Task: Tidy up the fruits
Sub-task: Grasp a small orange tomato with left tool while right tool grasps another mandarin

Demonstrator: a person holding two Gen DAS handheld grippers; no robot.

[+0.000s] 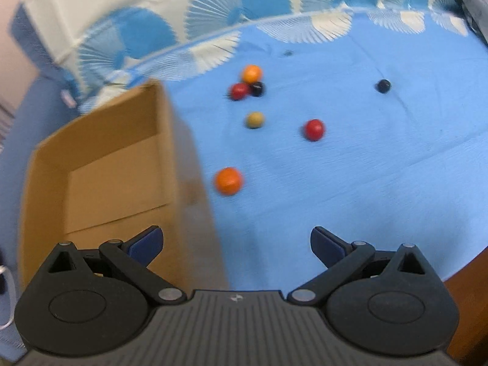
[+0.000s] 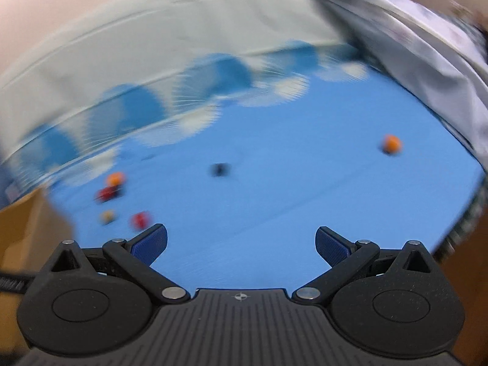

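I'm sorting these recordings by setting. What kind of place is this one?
Probably a home room, staged for practice: a table under a blue patterned tablecloth, an open cardboard box at its edge, and small fruit-coloured balls such as an orange one. Both grippers are open.

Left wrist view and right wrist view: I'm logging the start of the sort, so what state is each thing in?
left gripper: open, holding nothing
right gripper: open, holding nothing
cardboard box: open on top, no fruit visible inside
nearest orange fruit: loose on the blue cloth, outside the box
three clustered fruits: bunched together on the cloth
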